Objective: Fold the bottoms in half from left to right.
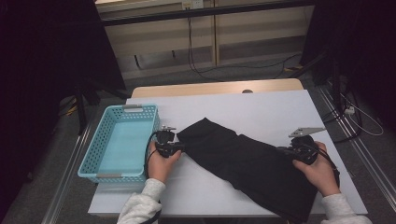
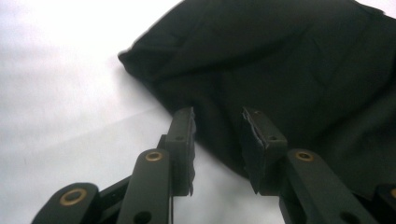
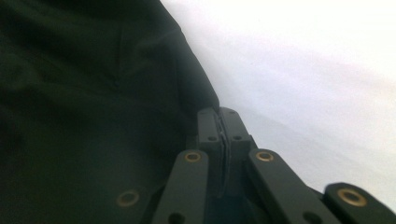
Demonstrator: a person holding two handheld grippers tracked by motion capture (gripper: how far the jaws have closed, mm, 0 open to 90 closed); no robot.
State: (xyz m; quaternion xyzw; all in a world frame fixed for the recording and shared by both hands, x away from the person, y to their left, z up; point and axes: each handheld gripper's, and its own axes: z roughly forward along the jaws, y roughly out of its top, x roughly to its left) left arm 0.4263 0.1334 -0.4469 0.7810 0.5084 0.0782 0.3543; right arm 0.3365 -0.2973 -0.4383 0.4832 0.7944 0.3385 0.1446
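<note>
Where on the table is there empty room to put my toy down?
The far strip of the white table, behind the black cloth, is bare. So is the near patch between the left hand and the cloth's low edge. The blue basket is empty inside. The middle is crowded: cloth runs from the left gripper to the right gripper.

A light blue plastic basket (image 1: 122,140) with latticed walls stands at the left edge of the white worktop (image 1: 261,109), long side running away from the viewer, a grey handle at each short end. Beyond the white sheet a strip of pale wood tabletop (image 1: 215,87) shows along the far edge. Behind that, the grey floor (image 1: 233,70) carries black cables (image 1: 196,65) trailing down from a beige wall panel (image 1: 243,32). A metal rail (image 1: 348,128) runs along the floor on the right, with a white cable beside it. Dark curtains hang at both sides.
</note>
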